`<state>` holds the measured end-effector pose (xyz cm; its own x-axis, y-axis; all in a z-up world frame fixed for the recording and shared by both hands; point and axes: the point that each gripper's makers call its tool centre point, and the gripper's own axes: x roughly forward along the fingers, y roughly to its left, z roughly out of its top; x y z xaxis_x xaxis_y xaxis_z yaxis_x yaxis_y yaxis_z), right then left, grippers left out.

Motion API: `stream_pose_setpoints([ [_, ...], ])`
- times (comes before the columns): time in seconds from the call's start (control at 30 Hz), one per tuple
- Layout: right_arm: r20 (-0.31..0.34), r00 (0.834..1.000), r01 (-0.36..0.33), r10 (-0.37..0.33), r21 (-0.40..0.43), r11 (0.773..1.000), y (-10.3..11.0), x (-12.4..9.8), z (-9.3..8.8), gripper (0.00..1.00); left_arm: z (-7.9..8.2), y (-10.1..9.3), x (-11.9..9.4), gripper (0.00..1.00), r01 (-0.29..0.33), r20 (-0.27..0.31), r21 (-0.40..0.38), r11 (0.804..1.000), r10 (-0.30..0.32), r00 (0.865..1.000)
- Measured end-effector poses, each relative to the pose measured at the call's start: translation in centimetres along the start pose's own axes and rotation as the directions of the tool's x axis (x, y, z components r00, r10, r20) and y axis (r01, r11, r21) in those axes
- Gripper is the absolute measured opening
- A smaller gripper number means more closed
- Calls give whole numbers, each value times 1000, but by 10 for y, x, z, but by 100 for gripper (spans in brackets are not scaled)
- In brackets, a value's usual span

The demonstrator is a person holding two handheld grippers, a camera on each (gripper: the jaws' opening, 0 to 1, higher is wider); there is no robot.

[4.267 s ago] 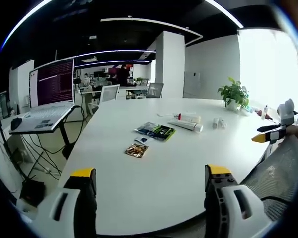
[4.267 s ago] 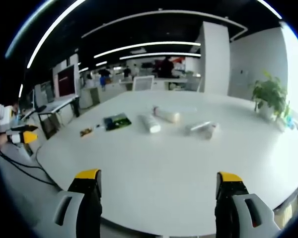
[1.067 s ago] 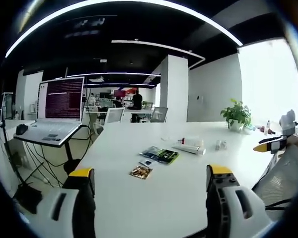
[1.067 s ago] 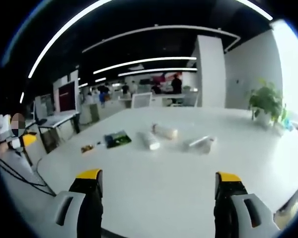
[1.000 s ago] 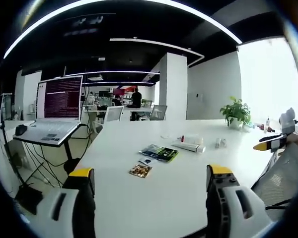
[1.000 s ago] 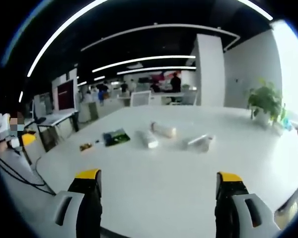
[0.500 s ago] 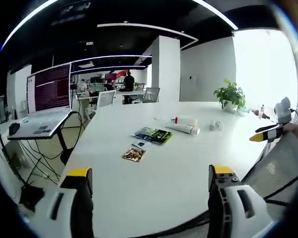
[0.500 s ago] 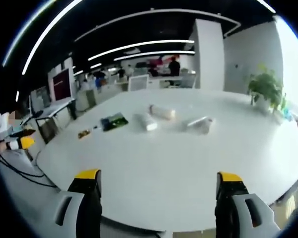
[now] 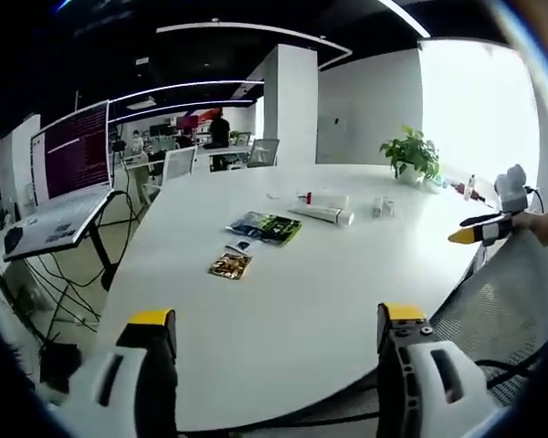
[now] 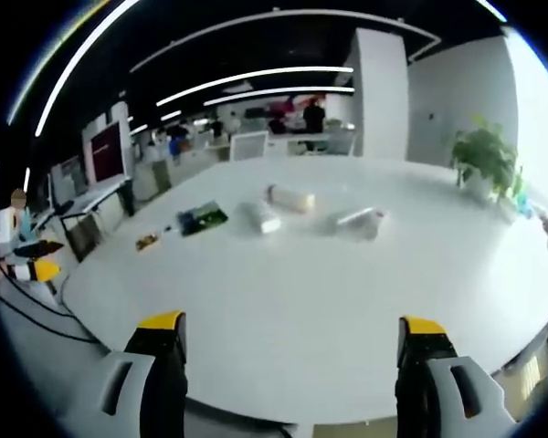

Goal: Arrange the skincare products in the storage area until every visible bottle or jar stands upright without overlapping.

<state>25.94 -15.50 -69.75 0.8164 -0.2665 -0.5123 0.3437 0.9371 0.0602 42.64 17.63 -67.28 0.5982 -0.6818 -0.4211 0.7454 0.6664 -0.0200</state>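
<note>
Starting at the left of the left gripper view: a laptop (image 9: 50,228) sits open on a stand, with a big screen (image 9: 73,151) of purple-toned text behind it, far too small to read. Cables (image 9: 46,283) trail down under the stand to the floor. Moving right, the white table (image 9: 301,301) takes over. On it lies a small brown sachet (image 9: 228,265), and just beyond that a green and dark packet (image 9: 265,227); the print on both is unreadable. Next come the skincare products: a white tube (image 9: 321,213) lying flat, a bottle with a red cap (image 9: 325,199) on its side just behind it, and two small bottles (image 9: 381,207) a little further right. A white pillar (image 9: 288,105) rises behind the table, and a potted plant (image 9: 410,155) sits at the far edge by the bright window. At the far right, the right gripper (image 9: 479,230) comes in, held in a hand (image 9: 543,224) above a mesh chair back (image 9: 502,292).

The left gripper (image 9: 274,383) hangs at the near edge, jaws spread wide, nothing between them.

In the right gripper view, the left gripper (image 10: 36,269) shows yellow at the far left. The right gripper's own jaws stand wide apart and empty, short of the table. Nothing stands between either tool and the products, which lie well ahead, mid-table.
</note>
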Motion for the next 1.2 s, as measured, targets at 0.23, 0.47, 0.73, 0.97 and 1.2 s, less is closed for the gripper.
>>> stream_pose_setpoints([
  [0.23, 3, 1000, 27, -27, 2, 1000, -3, -1, 1, 99, -7, 1, 1, 80, 2, -39, -4, 1000, -2, 999],
  [0.47, -11, 1000, 4, -4, -4, 1000, 5, 0, 1, 99, -14, 4, 2, 81, 0, -76, -8, 1000, -1, 997],
  [0.73, -19, 1000, -18, 16, -161, 987, 11, -1, 12, 99, -9, 4, -1, 88, 13, -77, 4, 1000, -13, 997],
  [0.97, 19, 998, -54, 59, -218, 974, 16, 12, 55, 99, 9, 26, 4, 88, -45, -30, -24, 999, 44, 999],
  [1.2, 55, 991, -106, 125, -272, 956, 29, 38, 90, 99, 3, 28, 8, 86, -55, -33, 67, 996, 58, 998],
])
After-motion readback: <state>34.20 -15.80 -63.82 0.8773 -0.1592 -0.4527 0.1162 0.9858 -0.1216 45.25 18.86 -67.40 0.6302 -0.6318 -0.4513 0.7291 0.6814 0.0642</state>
